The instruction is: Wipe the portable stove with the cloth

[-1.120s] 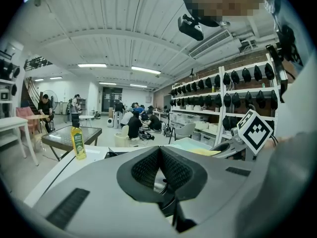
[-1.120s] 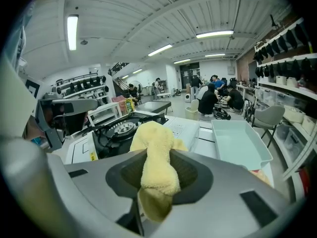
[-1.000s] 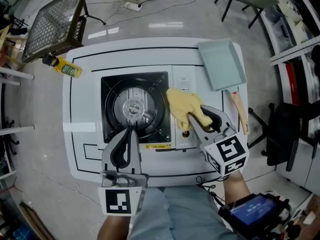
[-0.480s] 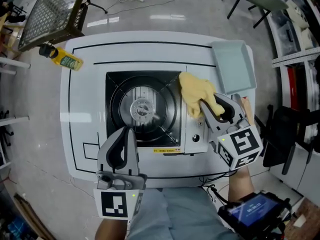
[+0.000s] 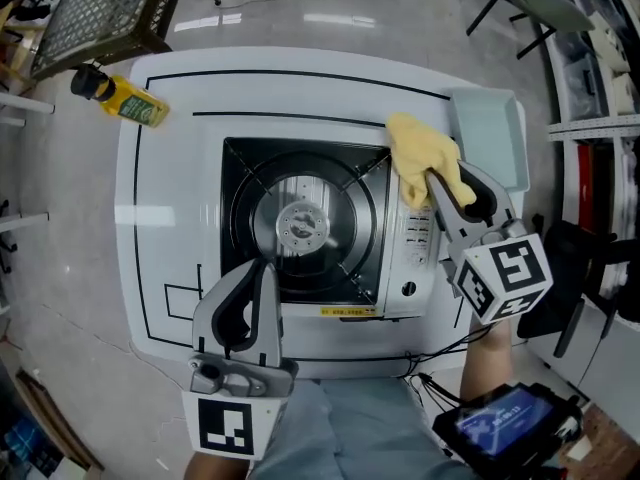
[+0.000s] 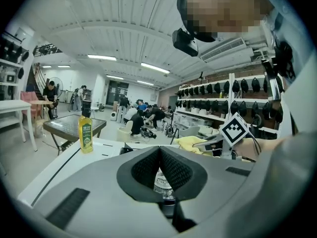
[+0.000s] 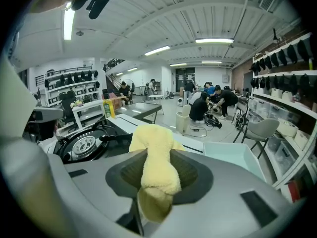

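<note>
The portable stove point(image 5: 300, 230) sits mid-table, black with a round silver burner and a pale control panel on its right. The yellow cloth point(image 5: 418, 153) lies over the far right corner of the stove, and my right gripper point(image 5: 437, 180) is shut on its near end. In the right gripper view the cloth point(image 7: 154, 143) is bunched between the jaws, with the burner point(image 7: 83, 145) to the left. My left gripper point(image 5: 262, 266) hovers over the stove's front left edge, shut, with nothing in it. In the left gripper view its tips point(image 6: 159, 150) meet.
A grey-blue tray point(image 5: 490, 138) lies just right of the cloth at the edge of the white table point(image 5: 160, 218). A yellow bottle point(image 5: 125, 103) lies at the table's far left corner. A wire-mesh stand point(image 5: 90, 13) is beyond it, and chairs stand to the right.
My right gripper has dragged the cloth away from me along the stove's right panel to its far corner. The left gripper has slid a little toward the stove's front left.
</note>
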`<action>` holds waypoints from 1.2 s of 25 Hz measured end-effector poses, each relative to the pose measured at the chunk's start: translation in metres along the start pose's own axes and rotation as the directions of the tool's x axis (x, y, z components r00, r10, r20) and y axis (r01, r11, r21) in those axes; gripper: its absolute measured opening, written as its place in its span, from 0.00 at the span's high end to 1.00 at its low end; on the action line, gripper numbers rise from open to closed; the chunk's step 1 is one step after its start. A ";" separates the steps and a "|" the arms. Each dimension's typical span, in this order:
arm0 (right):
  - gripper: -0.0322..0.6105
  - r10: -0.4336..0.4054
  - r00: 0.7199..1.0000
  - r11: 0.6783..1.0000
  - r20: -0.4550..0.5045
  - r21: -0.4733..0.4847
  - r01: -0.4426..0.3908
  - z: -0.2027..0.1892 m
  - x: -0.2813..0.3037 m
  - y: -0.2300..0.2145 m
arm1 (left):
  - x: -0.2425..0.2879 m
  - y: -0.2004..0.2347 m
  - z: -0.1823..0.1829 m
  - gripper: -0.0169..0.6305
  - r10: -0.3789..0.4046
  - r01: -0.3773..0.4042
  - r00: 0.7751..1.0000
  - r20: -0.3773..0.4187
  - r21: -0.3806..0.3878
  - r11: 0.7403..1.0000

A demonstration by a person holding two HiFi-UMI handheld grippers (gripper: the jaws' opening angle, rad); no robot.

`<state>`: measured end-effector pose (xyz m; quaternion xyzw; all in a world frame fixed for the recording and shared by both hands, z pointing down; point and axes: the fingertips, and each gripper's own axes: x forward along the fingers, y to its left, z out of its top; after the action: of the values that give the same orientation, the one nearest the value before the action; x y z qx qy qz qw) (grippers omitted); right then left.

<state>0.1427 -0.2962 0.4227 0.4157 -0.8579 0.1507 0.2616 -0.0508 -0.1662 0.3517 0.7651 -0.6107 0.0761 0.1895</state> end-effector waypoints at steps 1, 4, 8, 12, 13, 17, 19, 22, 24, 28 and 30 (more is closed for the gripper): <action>0.73 -0.004 1.000 1.000 0.000 -0.006 0.004 0.002 0.004 -0.002 | 0.001 0.001 0.000 0.95 -0.003 0.003 1.000 0.001 0.001 1.000; 0.73 -0.015 1.000 1.000 -0.004 -0.028 0.015 0.010 0.016 -0.009 | 0.001 0.003 -0.003 0.95 -0.004 0.004 1.000 -0.007 -0.008 1.000; 0.73 -0.032 0.999 0.998 0.000 -0.051 0.032 0.023 0.031 -0.022 | -0.003 -0.002 0.001 0.95 -0.007 0.007 1.000 -0.003 -0.007 1.000; 0.73 -0.108 0.994 0.987 0.008 -0.119 0.109 0.041 0.041 -0.038 | -0.012 -0.006 0.012 0.95 0.004 -0.004 1.000 0.022 0.013 1.000; 0.73 -0.123 0.992 0.982 0.019 -0.143 0.125 0.047 0.039 -0.040 | -0.015 -0.008 0.015 0.95 0.011 -0.012 0.999 0.032 0.018 1.000; 0.73 -0.115 0.989 0.975 0.095 -0.178 0.130 0.075 0.008 -0.038 | -0.036 -0.026 0.029 0.95 0.052 -0.055 0.996 0.075 0.039 0.998; 0.73 -0.102 0.985 0.973 0.136 -0.190 0.127 0.086 -0.012 -0.037 | -0.050 -0.039 0.034 0.95 0.075 -0.080 0.992 0.100 0.053 0.995; 0.73 -0.099 0.979 0.963 0.177 -0.230 0.139 0.095 -0.040 -0.039 | -0.073 -0.054 0.039 0.95 0.115 -0.125 0.983 0.144 0.064 0.990; 0.73 -0.107 0.977 0.955 0.187 -0.254 0.153 0.098 -0.051 -0.043 | -0.082 -0.059 0.044 0.95 0.131 -0.145 0.974 0.184 0.065 0.987; 0.73 -0.132 0.977 0.956 0.167 -0.239 0.171 0.087 -0.051 -0.047 | -0.090 -0.052 0.047 0.95 0.126 -0.146 0.970 0.208 0.083 0.986; 0.73 -0.152 0.979 0.956 0.139 -0.232 0.182 0.077 -0.045 -0.048 | -0.088 -0.042 0.051 0.95 0.113 -0.134 0.967 0.230 0.079 0.988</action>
<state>0.1790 -0.3337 0.3358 0.4599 -0.8457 -0.0033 0.2706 -0.0372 -0.0979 0.2661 0.7373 -0.6704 0.0293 0.0780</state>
